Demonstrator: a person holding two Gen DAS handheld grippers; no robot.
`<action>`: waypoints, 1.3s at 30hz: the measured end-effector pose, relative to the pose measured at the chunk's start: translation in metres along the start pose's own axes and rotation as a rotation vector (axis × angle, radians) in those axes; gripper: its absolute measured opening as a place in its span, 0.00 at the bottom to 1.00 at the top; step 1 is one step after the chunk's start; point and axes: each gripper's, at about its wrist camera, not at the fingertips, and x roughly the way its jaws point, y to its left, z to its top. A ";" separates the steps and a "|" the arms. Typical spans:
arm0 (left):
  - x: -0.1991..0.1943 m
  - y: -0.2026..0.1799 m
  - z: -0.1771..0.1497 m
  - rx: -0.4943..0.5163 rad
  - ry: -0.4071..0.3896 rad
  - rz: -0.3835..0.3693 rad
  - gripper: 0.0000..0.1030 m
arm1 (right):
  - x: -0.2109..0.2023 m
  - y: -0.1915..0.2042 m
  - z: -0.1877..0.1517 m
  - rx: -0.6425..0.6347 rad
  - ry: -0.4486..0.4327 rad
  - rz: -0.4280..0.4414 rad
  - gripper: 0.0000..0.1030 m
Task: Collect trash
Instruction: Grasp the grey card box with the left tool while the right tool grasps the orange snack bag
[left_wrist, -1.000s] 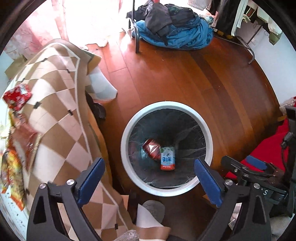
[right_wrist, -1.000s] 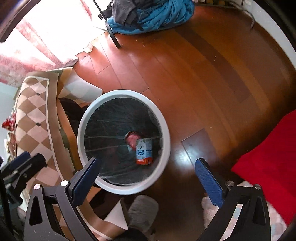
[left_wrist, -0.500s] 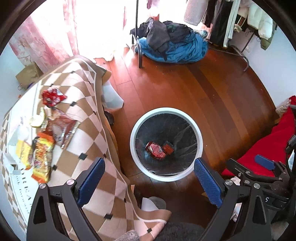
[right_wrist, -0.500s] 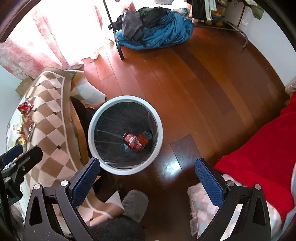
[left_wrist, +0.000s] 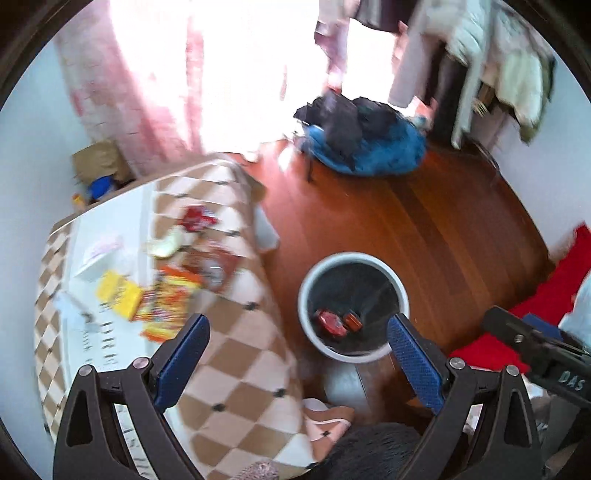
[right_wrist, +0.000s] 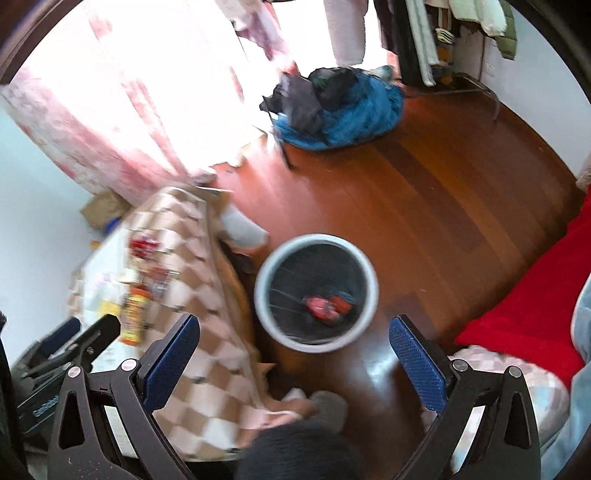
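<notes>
A white-rimmed bin (left_wrist: 402, 291) with a dark liner stands on the wooden floor, with red trash (left_wrist: 332, 320) lying at its bottom. The same bin (right_wrist: 266, 273) shows in the right wrist view with the red trash (right_wrist: 325, 305) inside. Several snack wrappers lie on the checked tablecloth: a red one (left_wrist: 197, 218), a dark red one (left_wrist: 214, 264), an orange one (left_wrist: 168, 306) and a yellow one (left_wrist: 118, 293). My left gripper (left_wrist: 297, 352) is open and empty, high above the table edge and bin. My right gripper (right_wrist: 293, 350) is open and empty too.
The table with the checked cloth (left_wrist: 236, 373) stands left of the bin. A blue and dark heap of clothes (left_wrist: 364, 138) lies at the back by a pink curtain (left_wrist: 122, 92). Red fabric (right_wrist: 532, 310) lies at the right. Clothes hang on a rack (right_wrist: 424, 40).
Both grippers have risen and pulled back from the bin, which now looks smaller. More of the table and its wrappers has come into view. Both stay open.
</notes>
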 end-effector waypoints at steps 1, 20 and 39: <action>-0.005 0.013 0.000 -0.027 -0.009 0.007 0.96 | -0.002 0.011 0.001 -0.005 0.001 0.014 1.00; 0.097 0.365 -0.040 -0.593 0.232 0.240 0.95 | 0.211 0.263 -0.049 -0.080 0.323 0.078 1.00; 0.114 0.350 -0.052 -0.281 0.212 0.269 0.35 | 0.269 0.314 -0.055 -0.101 0.285 -0.046 0.81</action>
